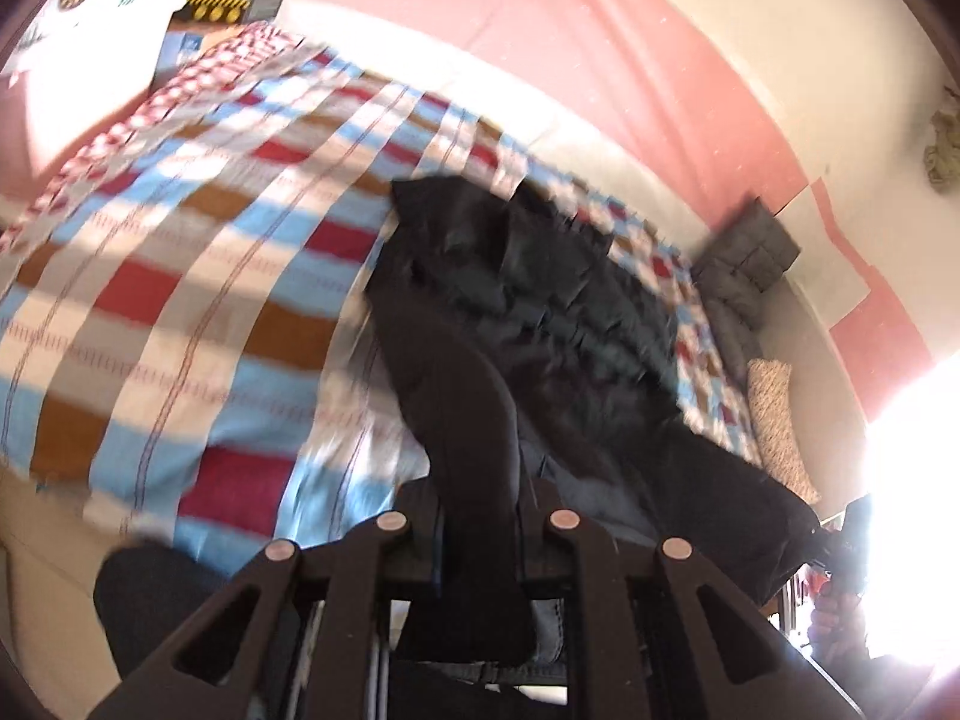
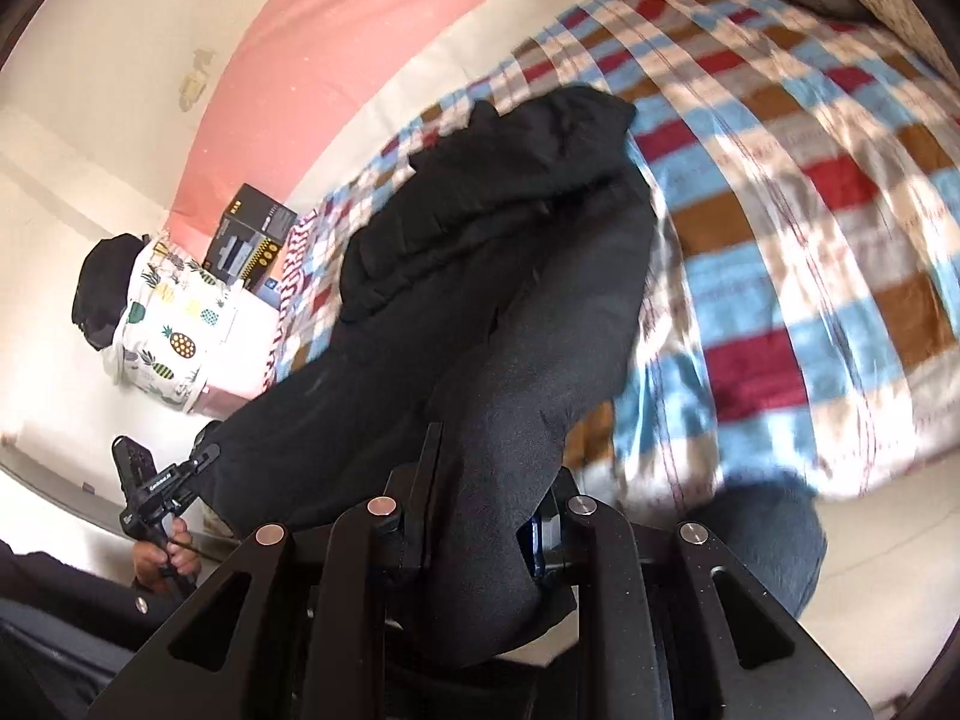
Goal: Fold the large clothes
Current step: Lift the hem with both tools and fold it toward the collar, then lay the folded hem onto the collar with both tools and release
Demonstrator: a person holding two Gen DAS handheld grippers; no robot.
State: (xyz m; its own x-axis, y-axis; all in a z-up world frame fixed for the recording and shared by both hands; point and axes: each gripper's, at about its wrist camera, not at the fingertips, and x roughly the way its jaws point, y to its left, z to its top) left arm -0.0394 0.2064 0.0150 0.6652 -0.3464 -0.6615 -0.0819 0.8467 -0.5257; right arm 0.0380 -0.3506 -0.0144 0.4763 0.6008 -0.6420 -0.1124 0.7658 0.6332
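Note:
A large black garment (image 1: 540, 300) lies bunched on a checked bedspread (image 1: 180, 276) and stretches off the bed's near edge to both grippers. My left gripper (image 1: 477, 516) is shut on one end of it, the cloth draped over the fingers. My right gripper (image 2: 480, 516) is shut on the other end of the black garment (image 2: 510, 252). The right gripper also shows at the far right of the left wrist view (image 1: 840, 546), and the left gripper at the lower left of the right wrist view (image 2: 162, 480), each held by a hand.
The checked bedspread (image 2: 810, 210) covers the bed. A grey cushion (image 1: 750, 246) and a speckled pillow (image 1: 780, 426) lie at one end. A pineapple-print cloth (image 2: 174, 324) and a dark box (image 2: 252, 240) stand beside the bed. A pink wall (image 1: 540, 30) is behind.

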